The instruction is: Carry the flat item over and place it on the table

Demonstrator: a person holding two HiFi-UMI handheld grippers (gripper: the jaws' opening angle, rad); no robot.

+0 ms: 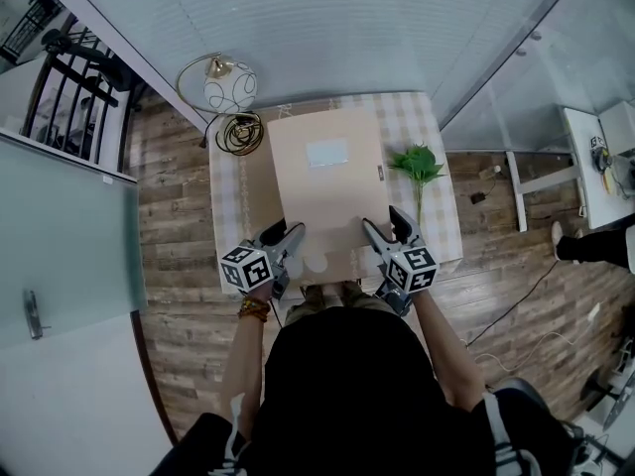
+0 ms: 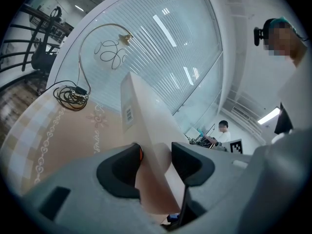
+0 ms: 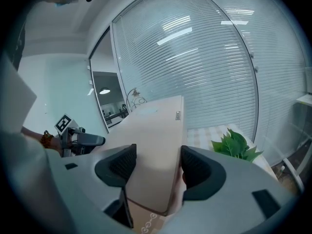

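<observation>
Lamp (image 1: 230, 84) with a round globe shade stands at the far left corner of the table (image 1: 226, 201), and a coiled cable (image 1: 238, 133) lies on the checked cloth just in front of it. Nearer me on that side, my left tongs (image 2: 156, 157) are closed on the near left edge of the flat beige box (image 1: 327, 191). The jaws stand fairly wide because the box's thickness fills the gap, with a dark pad pressed on each face. The box lies lengthwise over the middle of the table, a pale rectangular label (image 1: 327, 153) on its top face. My end is lifted off the cloth; I cannot tell whether the far end touches it. My right tongs (image 3: 158, 160) grip the near right edge the same way, pads against both faces and the box running away between them. To the right of the box, a green leafy sprig (image 1: 417, 164) lies on the cloth near the table's right edge, apart from the box.
</observation>
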